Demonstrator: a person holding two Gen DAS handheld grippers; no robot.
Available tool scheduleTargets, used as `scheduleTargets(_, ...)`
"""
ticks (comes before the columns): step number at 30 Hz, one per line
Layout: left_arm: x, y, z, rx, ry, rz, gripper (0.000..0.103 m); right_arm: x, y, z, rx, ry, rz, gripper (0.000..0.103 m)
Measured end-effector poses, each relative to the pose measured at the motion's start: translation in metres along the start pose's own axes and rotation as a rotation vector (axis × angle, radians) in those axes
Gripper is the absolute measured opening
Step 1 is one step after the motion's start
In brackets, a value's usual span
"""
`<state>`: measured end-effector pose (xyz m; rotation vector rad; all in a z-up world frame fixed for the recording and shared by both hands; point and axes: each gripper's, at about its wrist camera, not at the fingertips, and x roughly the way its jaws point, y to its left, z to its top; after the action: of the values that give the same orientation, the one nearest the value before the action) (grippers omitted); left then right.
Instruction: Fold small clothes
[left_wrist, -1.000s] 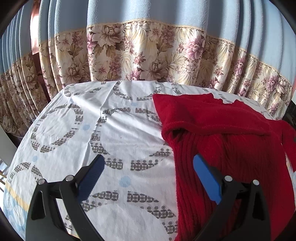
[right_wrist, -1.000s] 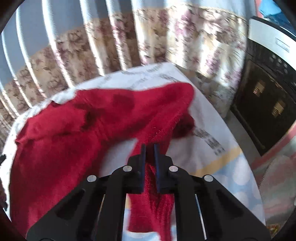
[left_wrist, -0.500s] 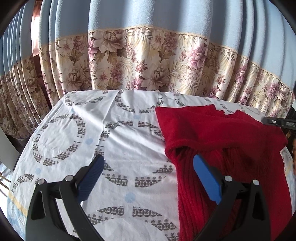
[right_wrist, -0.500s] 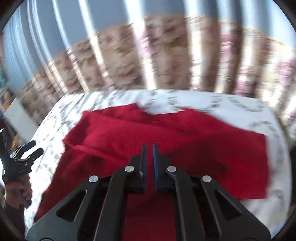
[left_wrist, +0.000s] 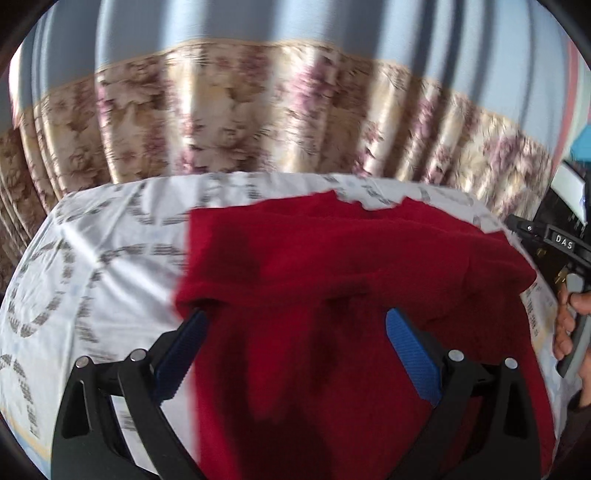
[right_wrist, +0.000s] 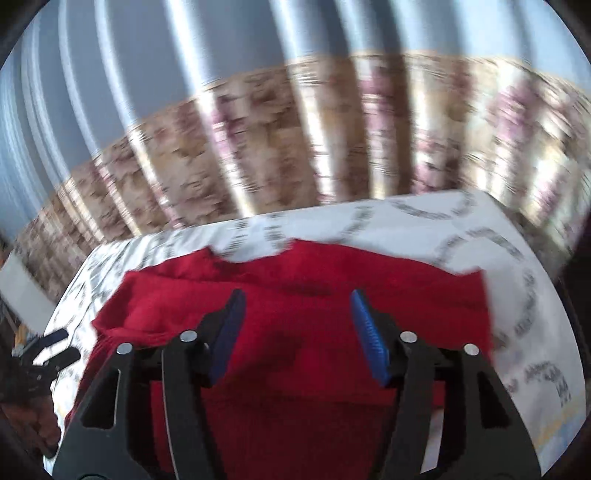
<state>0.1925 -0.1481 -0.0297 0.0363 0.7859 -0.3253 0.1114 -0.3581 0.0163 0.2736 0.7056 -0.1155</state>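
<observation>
A red knit sweater (left_wrist: 332, 266) lies on the table, its sleeves folded across the body; it also shows in the right wrist view (right_wrist: 314, 306). My left gripper (left_wrist: 293, 332) is open above the sweater's left half, with one blue finger (left_wrist: 184, 339) by the folded edge. My right gripper (right_wrist: 297, 325) is open and empty above the sweater's middle. Both views are blurred by motion.
The table wears a white cloth with grey ring patterns (left_wrist: 92, 258). Blue and floral curtains (left_wrist: 258, 129) hang close behind it. The person's right hand with the other gripper (left_wrist: 569, 295) is at the table's right edge. A dark appliance (left_wrist: 565, 206) stands at the right.
My right gripper let go of the sleeve, which now lies folded across the body, and opened. My left gripper swung right to hover over the sweater.
</observation>
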Motion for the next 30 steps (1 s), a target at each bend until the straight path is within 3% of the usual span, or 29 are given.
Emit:
scheduleTargets(1,0.01,-0.016,-0.001,0.015,0.029,0.027,0.097,-0.002,-0.013,-0.004,0.016,-0.005,-0.029,0.063)
scheduleTargets(4,0.025,-0.042,-0.004,0.01,0.044,0.015,0.097,-0.008,-0.03,-0.015,-0.041,-0.039,-0.209,0.069)
scheduleTargets(7,0.042,-0.066,-0.008,-0.018,0.068,0.014,0.097,-0.016,-0.044,-0.024,-0.025,-0.087,-0.236,0.074)
scheduleTargets(9,0.049,-0.077,-0.01,-0.02,0.059,0.055,0.097,-0.019,-0.05,-0.028,-0.016,-0.11,-0.244,0.074)
scheduleTargets(16,0.074,-0.097,-0.012,-0.07,0.074,0.131,0.097,-0.033,-0.077,-0.027,-0.022,-0.146,-0.394,0.078)
scheduleTargets(19,0.076,-0.098,-0.006,-0.09,0.064,0.099,0.096,-0.033,-0.084,-0.031,-0.019,-0.132,-0.401,0.081)
scheduleTargets(21,0.079,-0.104,-0.004,-0.081,0.078,0.064,0.076,-0.032,-0.089,-0.031,0.006,-0.124,-0.381,0.082)
scheduleTargets(23,0.079,-0.111,-0.005,-0.069,0.084,0.014,0.041,-0.033,-0.092,-0.031,0.03,-0.123,-0.363,0.083)
scheduleTargets(25,0.077,-0.122,-0.005,-0.033,0.081,-0.038,0.018,-0.035,-0.093,-0.031,0.036,-0.126,-0.355,0.084)
scheduleTargets(30,0.057,-0.122,0.006,-0.014,0.006,-0.04,0.015,-0.034,-0.096,-0.032,0.061,-0.117,-0.338,0.084)
